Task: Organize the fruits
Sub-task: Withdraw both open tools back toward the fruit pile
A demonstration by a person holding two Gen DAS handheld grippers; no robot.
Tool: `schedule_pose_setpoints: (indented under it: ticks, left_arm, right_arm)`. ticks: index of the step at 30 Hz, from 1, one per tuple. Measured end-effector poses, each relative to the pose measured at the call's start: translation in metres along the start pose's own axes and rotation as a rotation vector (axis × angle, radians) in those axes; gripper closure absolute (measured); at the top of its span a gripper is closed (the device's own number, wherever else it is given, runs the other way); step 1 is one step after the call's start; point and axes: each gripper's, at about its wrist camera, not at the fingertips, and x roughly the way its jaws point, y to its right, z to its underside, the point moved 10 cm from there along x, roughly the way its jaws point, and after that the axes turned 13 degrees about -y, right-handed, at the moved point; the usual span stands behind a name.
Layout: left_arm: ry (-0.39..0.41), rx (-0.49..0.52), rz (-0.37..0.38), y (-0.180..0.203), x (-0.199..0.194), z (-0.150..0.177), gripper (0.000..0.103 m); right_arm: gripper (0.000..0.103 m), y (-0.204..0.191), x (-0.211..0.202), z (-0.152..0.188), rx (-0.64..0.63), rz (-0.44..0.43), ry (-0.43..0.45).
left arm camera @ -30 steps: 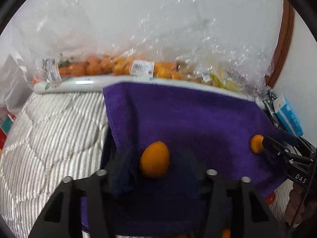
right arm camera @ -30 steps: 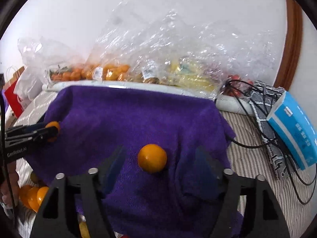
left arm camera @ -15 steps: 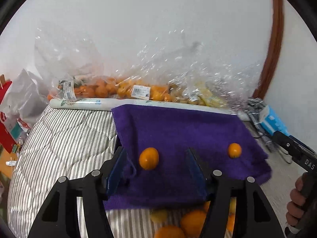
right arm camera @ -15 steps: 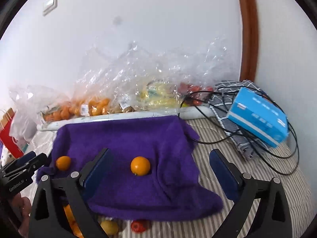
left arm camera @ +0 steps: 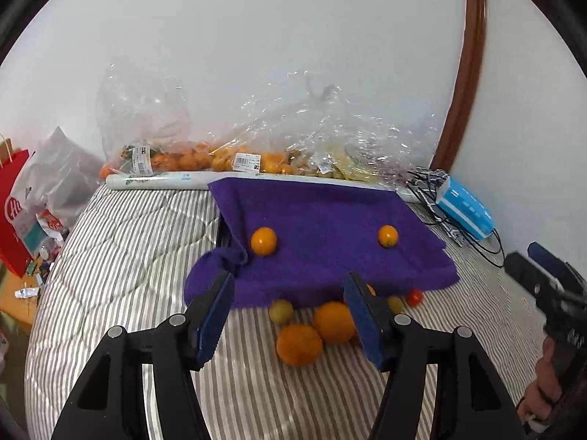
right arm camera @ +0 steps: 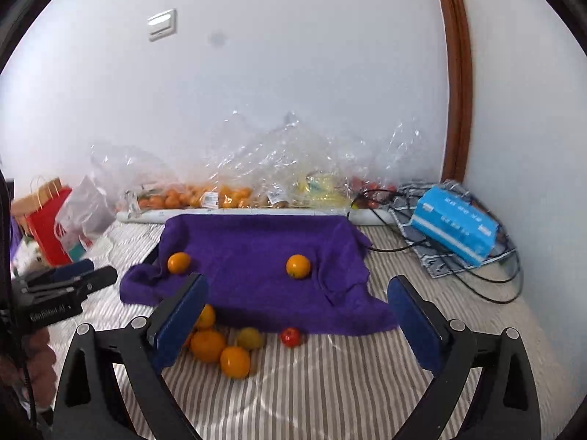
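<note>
A purple towel (left arm camera: 323, 220) lies on the striped bed, also in the right wrist view (right arm camera: 256, 253). Two small oranges sit on it: a left one (left arm camera: 263, 241) (right arm camera: 178, 262) and a right one (left arm camera: 387, 235) (right arm camera: 298, 266). Loose fruit lies at the towel's front edge: oranges (left arm camera: 299, 344) (right arm camera: 207, 345), a yellowish fruit (left arm camera: 281, 311) (right arm camera: 250, 338) and a red tomato (left arm camera: 415, 296) (right arm camera: 290, 336). My left gripper (left arm camera: 288, 317) is open and empty, above the loose fruit. My right gripper (right arm camera: 297, 324) is open and empty, held back from the towel.
Clear plastic bags of oranges and other fruit (left arm camera: 205, 157) (right arm camera: 227, 190) line the wall behind a white roll (left arm camera: 161, 181). A blue tissue pack (left arm camera: 464, 212) (right arm camera: 455, 223) and black cables (right arm camera: 488, 278) lie right. A red paper bag (left arm camera: 14, 212) (right arm camera: 47, 227) stands left.
Both grippers have pulled back and up from the towel, leaving one orange each on it. The loose fruit at the towel's front edge has come into view.
</note>
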Motion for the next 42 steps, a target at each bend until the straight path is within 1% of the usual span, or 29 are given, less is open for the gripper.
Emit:
schedule_pose_setpoints:
  ticks: [4,7,8,10,12,15,17,20,22,24,26,27,28,29,30,31,34,37,38,40,42]
  left_arm:
    - [-0.004,0.0,-0.013,0.0,-0.01,0.01,0.043]
    - [-0.011,-0.019,-0.004,-0.003,-0.015,0.017,0.043]
    - [-0.013,-0.024,-0.003,-0.005,-0.016,0.019,0.043]
    - [-0.008,-0.036,-0.01,-0.01,-0.019,0.024,0.043]
    - [0.008,-0.058,-0.022,-0.017,-0.021,0.028,0.043]
    - [-0.011,-0.073,-0.023,-0.024,-0.017,0.035,0.043]
    - [-0.022,-0.081,-0.032,-0.03,-0.014,0.037,0.043]
    - [-0.034,-0.093,-0.042,-0.037,-0.007,0.041,0.043]
    - [-0.051,-0.103,-0.044,-0.042,0.001,0.046,0.043]
    - [-0.066,-0.115,-0.052,-0.048,0.008,0.051,0.043]
    - [-0.07,-0.128,-0.067,-0.054,0.015,0.054,0.043]
    - [-0.072,-0.133,-0.074,-0.056,0.017,0.055,0.043]
    - [-0.078,-0.14,-0.078,-0.06,0.021,0.057,0.044]
    - [-0.089,-0.142,-0.071,-0.061,0.024,0.057,0.049]
    - [-0.104,-0.141,-0.057,-0.061,0.029,0.058,0.051]
    - [-0.115,-0.14,-0.05,-0.062,0.032,0.059,0.051]
    - [-0.132,-0.126,-0.038,-0.065,0.041,0.057,0.051]
    - [-0.149,-0.124,-0.045,-0.068,0.051,0.053,0.051]
    - [-0.153,-0.127,-0.045,-0.069,0.054,0.053,0.051]
    - [-0.167,-0.127,-0.047,-0.072,0.062,0.053,0.051]
    - [-0.176,-0.123,-0.065,-0.074,0.068,0.054,0.051]
  right_arm:
    - [0.005,-0.016,-0.015,0.009,-0.048,0.004,0.011]
    - [0.005,-0.02,-0.023,0.012,-0.03,-0.002,0.028]
    - [0.005,-0.021,-0.022,0.013,-0.023,-0.013,0.02]
    - [0.005,-0.024,-0.017,0.017,-0.012,-0.052,-0.021]
    - [0.005,-0.026,-0.009,0.02,-0.023,-0.048,-0.044]
    - [0.005,-0.027,0.002,0.029,-0.05,-0.029,-0.078]
    - [0.005,-0.029,0.013,0.038,-0.056,-0.048,-0.12]
    - [0.005,-0.031,0.028,0.05,-0.049,-0.081,-0.152]
    - [0.005,-0.026,0.033,0.054,-0.03,-0.075,-0.127]
    - [0.005,-0.017,0.035,0.055,-0.008,-0.038,-0.086]
    - [0.008,-0.012,0.039,0.054,-0.009,-0.018,-0.072]
    - [0.011,-0.01,0.043,0.054,-0.013,-0.006,-0.077]
    - [0.017,-0.009,0.048,0.054,-0.018,-0.011,-0.096]
    - [0.021,-0.009,0.053,0.055,-0.024,-0.018,-0.117]
    - [0.032,-0.009,0.06,0.056,-0.037,-0.027,-0.15]
    - [0.039,-0.009,0.065,0.057,-0.049,-0.025,-0.172]
    - [0.04,-0.006,0.078,0.059,-0.062,0.003,-0.19]
    - [0.041,-0.005,0.092,0.059,-0.059,-0.003,-0.211]
    - [0.042,-0.004,0.097,0.059,-0.056,-0.006,-0.221]
    - [0.049,-0.003,0.108,0.059,-0.05,-0.013,-0.246]
    - [0.052,-0.001,0.119,0.06,-0.044,-0.013,-0.271]
